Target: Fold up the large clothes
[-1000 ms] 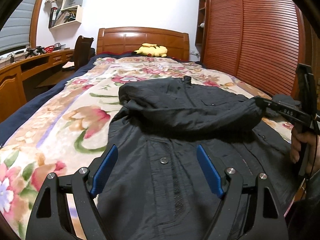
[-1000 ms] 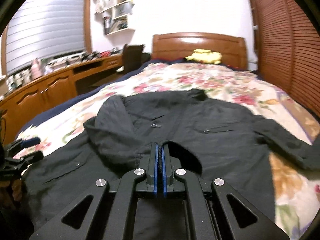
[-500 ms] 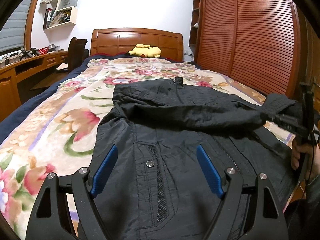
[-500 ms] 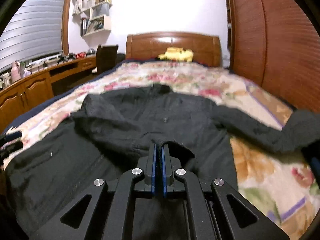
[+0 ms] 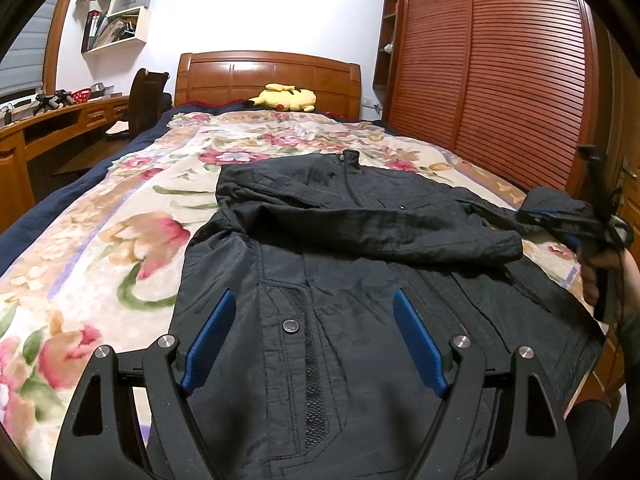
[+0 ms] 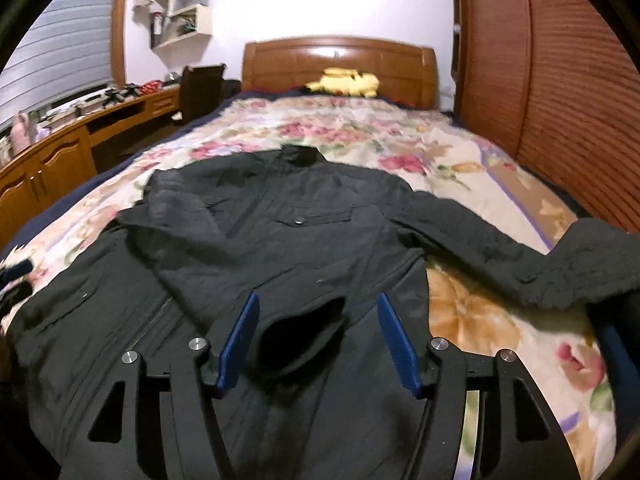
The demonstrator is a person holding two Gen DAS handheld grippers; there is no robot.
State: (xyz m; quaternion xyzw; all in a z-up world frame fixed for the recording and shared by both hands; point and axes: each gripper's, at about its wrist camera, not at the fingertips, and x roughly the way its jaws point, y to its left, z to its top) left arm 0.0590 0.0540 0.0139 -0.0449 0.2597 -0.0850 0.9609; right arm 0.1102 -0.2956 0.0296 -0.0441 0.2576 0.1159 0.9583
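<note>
Now, from the left wrist view, the left gripper (image 5: 312, 336) hovers with its jaws wide and empty over the hem of the black jacket (image 5: 360, 264), which lies front-up on the floral bedspread (image 5: 100, 240); one sleeve (image 5: 380, 228) is folded across the chest toward three o'clock; in the right wrist view, the right gripper (image 6: 316, 340) has its jaws opening, the sleeve's cuff (image 6: 300, 336) lying loose between them, pads not pressing; the other sleeve (image 6: 520, 256) stretches toward three o'clock.
</note>
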